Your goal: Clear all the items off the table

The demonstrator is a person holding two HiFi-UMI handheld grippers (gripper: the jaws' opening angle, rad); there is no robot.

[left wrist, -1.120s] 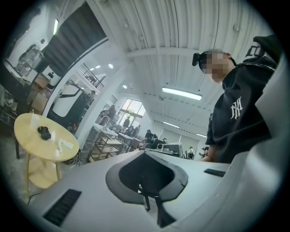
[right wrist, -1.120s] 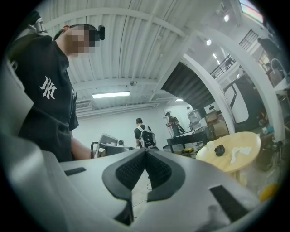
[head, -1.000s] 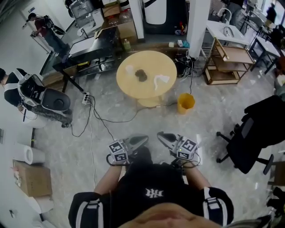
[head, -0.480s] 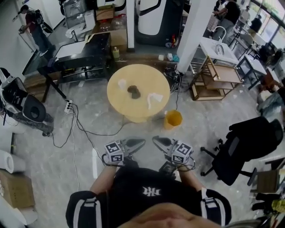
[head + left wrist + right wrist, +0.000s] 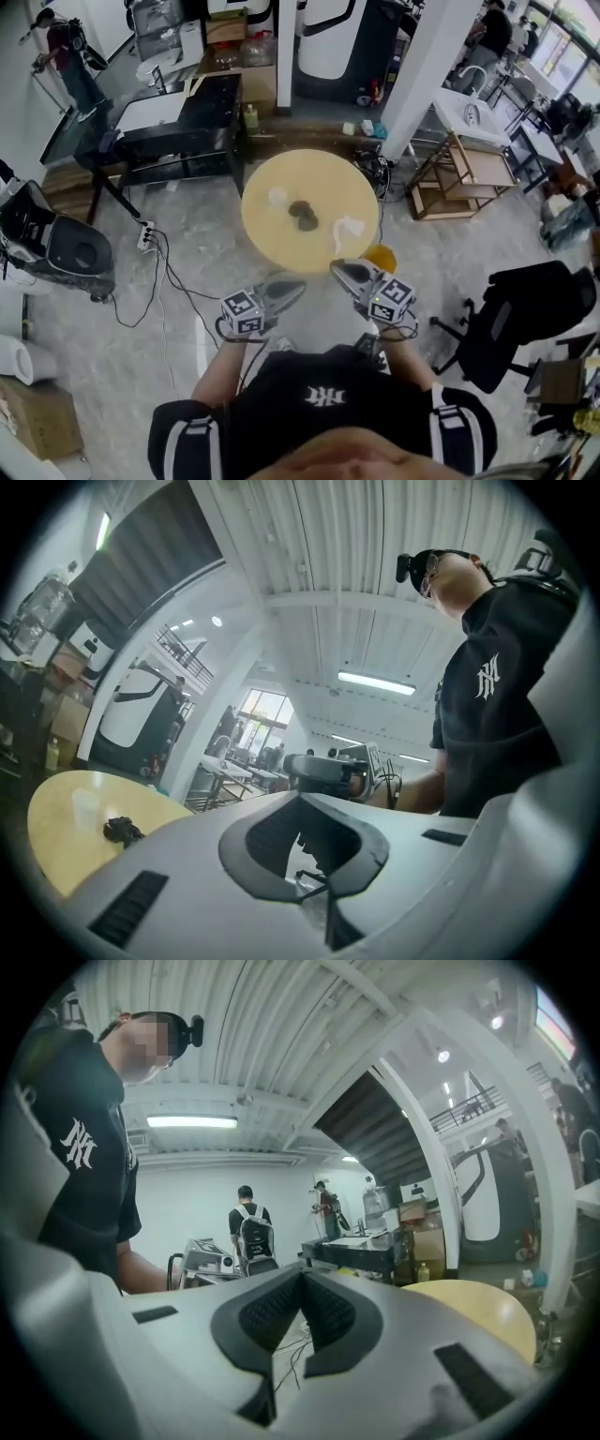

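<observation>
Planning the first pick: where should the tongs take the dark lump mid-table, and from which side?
Probably its middle, pinched from above, coming in over the near edge of the table. The dark lump lies low and limp with no handle; the cup to its left and white crumpled piece to its right stand clear of it.

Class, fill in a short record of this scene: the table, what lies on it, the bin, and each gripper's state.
Table: round, yellow, not yet cleared
On it: cup, dark lump, white paper, each apart from the others
Bin: yellow, on the floor by the table, partly behind the right gripper
Left gripper: shut, empty, short of the table
Right gripper: shut, empty, by the table's near edge
</observation>
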